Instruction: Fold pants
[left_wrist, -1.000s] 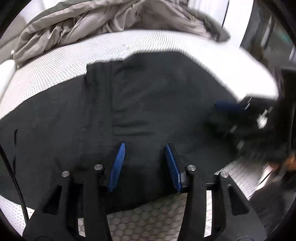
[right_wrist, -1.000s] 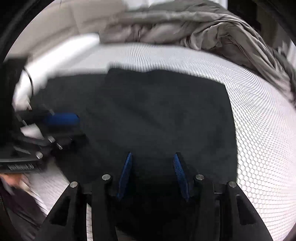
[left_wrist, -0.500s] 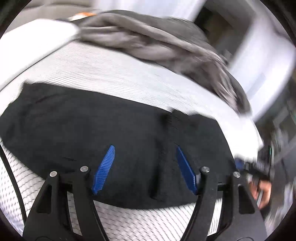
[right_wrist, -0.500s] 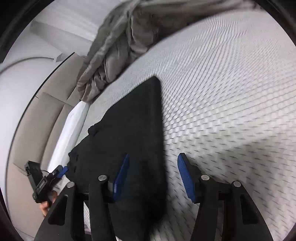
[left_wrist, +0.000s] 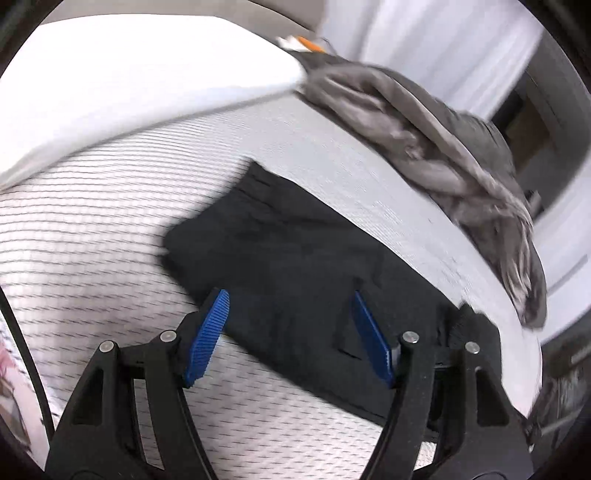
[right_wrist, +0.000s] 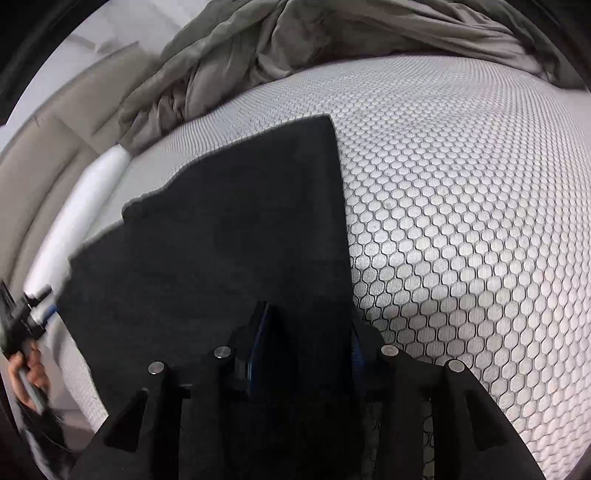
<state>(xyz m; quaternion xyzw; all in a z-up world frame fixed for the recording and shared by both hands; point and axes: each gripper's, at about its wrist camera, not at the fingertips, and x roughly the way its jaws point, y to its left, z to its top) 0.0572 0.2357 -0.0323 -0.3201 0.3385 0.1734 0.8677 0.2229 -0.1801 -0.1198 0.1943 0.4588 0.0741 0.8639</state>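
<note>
Black pants (left_wrist: 295, 258) lie folded flat on a white honeycomb-patterned mattress (left_wrist: 110, 221). My left gripper (left_wrist: 291, 325) is open, hovering over the pants' near left end, its blue pads apart. In the right wrist view the pants (right_wrist: 221, 229) stretch away from me. My right gripper (right_wrist: 306, 332) stands open with its jaws either side of the pants' near right edge; cloth lies between the pads, which are mostly hidden by the dark fabric. The left gripper (right_wrist: 22, 321) shows at the far left, held in a hand.
A crumpled grey duvet (left_wrist: 443, 140) is heaped along the far side of the mattress, and it shows in the right wrist view (right_wrist: 295, 44) too. A white pillow (left_wrist: 129, 85) lies at the head. A beige headboard (right_wrist: 48, 140) runs along the left.
Both grippers have swung outward to opposite ends of the pants. The right gripper has come down low onto the pants' right edge. The left gripper's jaws have spread wider.
</note>
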